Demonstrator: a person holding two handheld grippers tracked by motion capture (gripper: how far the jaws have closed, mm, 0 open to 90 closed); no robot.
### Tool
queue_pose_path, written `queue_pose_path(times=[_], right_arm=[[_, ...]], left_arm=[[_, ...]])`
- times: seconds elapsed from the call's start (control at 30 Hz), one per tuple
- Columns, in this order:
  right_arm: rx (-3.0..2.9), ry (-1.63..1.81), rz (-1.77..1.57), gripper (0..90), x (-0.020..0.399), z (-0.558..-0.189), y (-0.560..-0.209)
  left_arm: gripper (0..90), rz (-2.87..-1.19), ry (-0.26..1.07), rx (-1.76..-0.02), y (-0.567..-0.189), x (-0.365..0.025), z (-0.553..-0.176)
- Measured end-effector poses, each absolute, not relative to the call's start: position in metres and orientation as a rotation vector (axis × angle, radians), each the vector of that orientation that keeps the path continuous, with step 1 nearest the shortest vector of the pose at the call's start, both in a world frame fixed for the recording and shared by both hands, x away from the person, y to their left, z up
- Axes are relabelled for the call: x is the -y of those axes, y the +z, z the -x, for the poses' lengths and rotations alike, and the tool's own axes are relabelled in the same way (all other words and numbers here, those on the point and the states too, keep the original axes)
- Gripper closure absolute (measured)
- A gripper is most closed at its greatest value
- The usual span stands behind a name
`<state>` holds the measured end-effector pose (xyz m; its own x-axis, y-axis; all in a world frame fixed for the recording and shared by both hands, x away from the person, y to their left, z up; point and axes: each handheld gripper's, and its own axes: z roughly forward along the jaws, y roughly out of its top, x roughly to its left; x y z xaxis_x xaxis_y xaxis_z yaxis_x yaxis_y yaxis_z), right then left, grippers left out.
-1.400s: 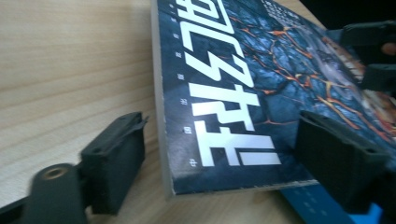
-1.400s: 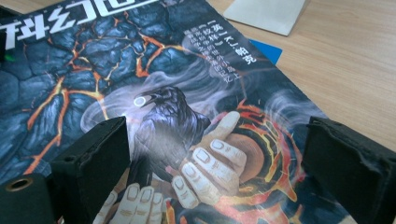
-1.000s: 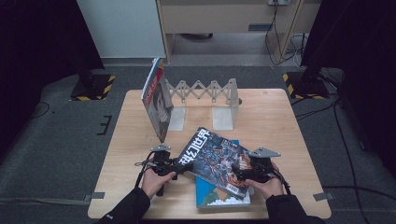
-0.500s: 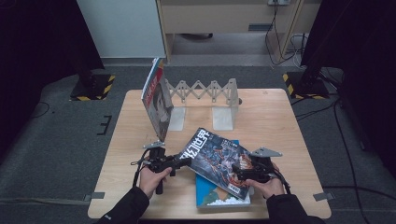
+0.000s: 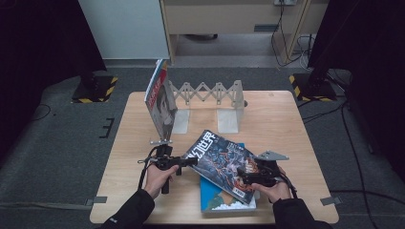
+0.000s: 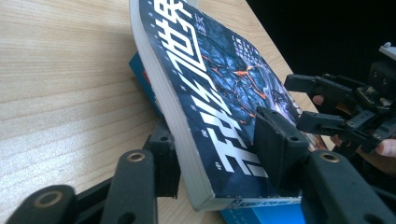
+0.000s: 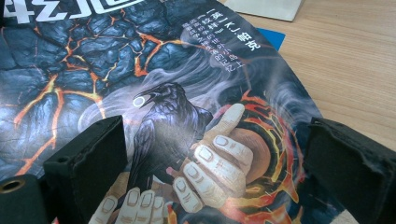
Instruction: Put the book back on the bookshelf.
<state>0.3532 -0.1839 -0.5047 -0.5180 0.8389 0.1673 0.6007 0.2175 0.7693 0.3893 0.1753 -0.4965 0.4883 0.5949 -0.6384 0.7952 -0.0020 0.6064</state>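
At the near edge of the bench (image 5: 286, 119), a dark magazine (image 5: 224, 160) lies tilted across a blue book (image 5: 215, 200), its left edge lifted off the wood. The left gripper (image 5: 188, 161) has just been closing its jaws on that lifted edge: a second ago it stood wider and a little short of the spine, and now one pad sits under the pages and the other on the cover, as the left gripper view (image 6: 224, 154) shows, near to pinching though I cannot tell that both pads press. That reads as the start of a lift to stand the magazine in the rack (image 5: 210, 93), where a red-edged magazine (image 5: 160, 102) already leans at the left end. The right gripper (image 5: 248, 174) hovers over the cover's right part, jaws wide apart with nothing between them; in the right gripper view (image 7: 215, 154) the pads straddle the printed crow and hand without touching. Open wood lies between the magazine and the rack, so the way back is free; the rack's middle and right slots stand empty. The bench's near edge is close behind the book, leaving little room to pull back.
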Motion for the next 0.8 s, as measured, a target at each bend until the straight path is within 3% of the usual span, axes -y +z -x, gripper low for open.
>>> queue_pose_path(times=[0.5, 0.8], right_arm=[[-2.227, 1.186, -1.318, 4.6, 0.184, -0.353, -0.501], [-2.228, 1.206, -1.327, 5.5, 0.186, -0.354, -0.498]], left_arm=[[68.4, -1.641, -0.314, -1.187, -0.474, -0.178, -0.383], [72.4, -1.637, -0.314, -1.188, -0.460, -0.176, -0.381]])
